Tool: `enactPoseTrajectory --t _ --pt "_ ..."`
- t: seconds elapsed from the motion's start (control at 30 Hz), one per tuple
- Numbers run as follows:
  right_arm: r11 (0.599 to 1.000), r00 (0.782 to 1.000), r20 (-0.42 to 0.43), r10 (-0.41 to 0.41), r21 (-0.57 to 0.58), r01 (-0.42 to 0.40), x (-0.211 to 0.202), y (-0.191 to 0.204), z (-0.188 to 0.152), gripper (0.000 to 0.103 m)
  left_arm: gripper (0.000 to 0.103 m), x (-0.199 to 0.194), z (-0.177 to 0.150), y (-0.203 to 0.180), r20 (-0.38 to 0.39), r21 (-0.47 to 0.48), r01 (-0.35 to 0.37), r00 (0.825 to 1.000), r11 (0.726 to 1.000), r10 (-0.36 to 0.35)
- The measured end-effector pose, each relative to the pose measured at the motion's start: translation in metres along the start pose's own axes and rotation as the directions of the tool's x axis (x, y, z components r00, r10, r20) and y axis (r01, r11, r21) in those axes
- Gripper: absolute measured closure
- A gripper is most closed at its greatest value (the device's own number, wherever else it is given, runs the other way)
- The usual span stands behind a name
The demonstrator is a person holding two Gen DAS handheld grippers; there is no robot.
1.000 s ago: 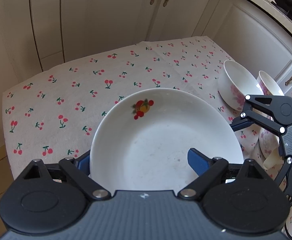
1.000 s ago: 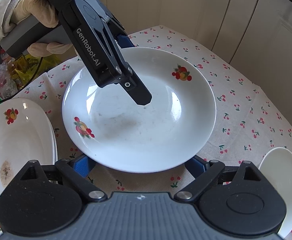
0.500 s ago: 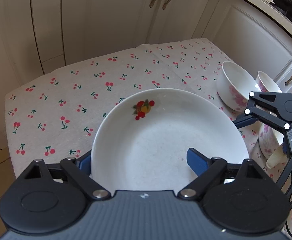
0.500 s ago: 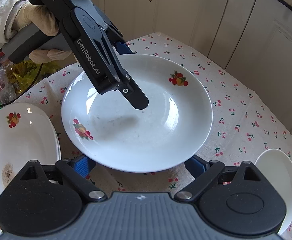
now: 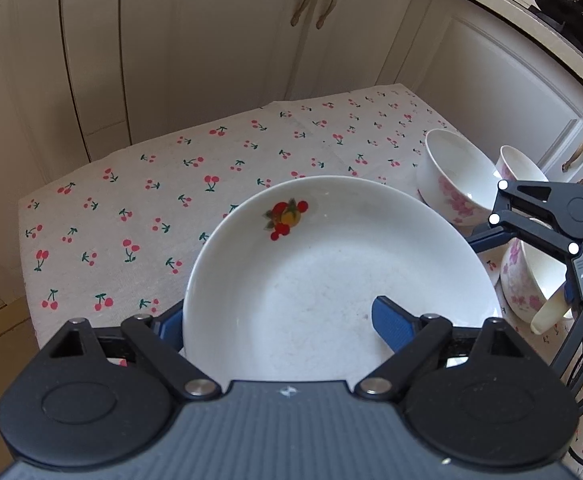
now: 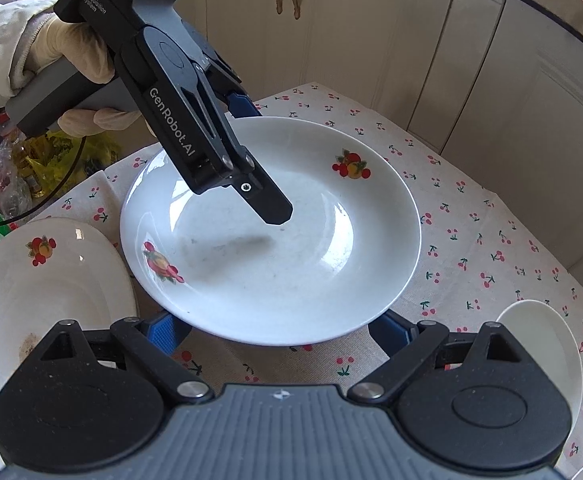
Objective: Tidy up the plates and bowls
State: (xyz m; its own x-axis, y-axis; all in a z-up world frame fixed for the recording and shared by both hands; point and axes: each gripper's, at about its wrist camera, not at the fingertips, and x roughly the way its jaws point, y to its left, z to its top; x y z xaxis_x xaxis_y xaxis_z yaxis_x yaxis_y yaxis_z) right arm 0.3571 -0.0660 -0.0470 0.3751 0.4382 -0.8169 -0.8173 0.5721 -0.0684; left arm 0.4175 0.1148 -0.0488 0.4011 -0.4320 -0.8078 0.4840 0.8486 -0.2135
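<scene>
A white deep plate [image 6: 271, 236] with fruit decals sits in the middle of a desk [image 5: 131, 216] covered in a cherry-print cloth. The left gripper [image 5: 279, 320] straddles the plate's rim: one blue finger lies inside the well, the other sits outside the edge and is mostly hidden behind the plate. Its jaws have just been closing with the rim between them, but it is hard to tell whether the pads press on the plate yet. A gloved hand [image 6: 79, 60] holds this gripper; the sleeve is cut off at the frame edge. The right gripper [image 6: 279, 334] waits at the plate's near edge, fingers spread wide and gripping nothing, their tips partly hidden under the rim. To the left in the right wrist view, a second plate [image 6: 47, 288] with a fruit decal and a brownish stain is cut off by the frame. On the other side, floral bowls [image 5: 455, 180] stand close together, partly blocked by the right gripper's linkage. A plain white bowl [image 6: 547, 344] sits near the desk edge. Pale cabinets [image 5: 211, 40] stand behind
</scene>
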Motion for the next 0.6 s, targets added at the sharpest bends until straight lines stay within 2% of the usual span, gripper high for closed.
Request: enactPoseTrajectory --t 0.6 --pt "1.000 0.998 0.064 -0.016 -0.017 0.017 -0.062 0.050 -0.005 0.006 0.012 -0.071 -0.025 -0.047 0.055 0.030 -0.045 0.998 0.999 0.043"
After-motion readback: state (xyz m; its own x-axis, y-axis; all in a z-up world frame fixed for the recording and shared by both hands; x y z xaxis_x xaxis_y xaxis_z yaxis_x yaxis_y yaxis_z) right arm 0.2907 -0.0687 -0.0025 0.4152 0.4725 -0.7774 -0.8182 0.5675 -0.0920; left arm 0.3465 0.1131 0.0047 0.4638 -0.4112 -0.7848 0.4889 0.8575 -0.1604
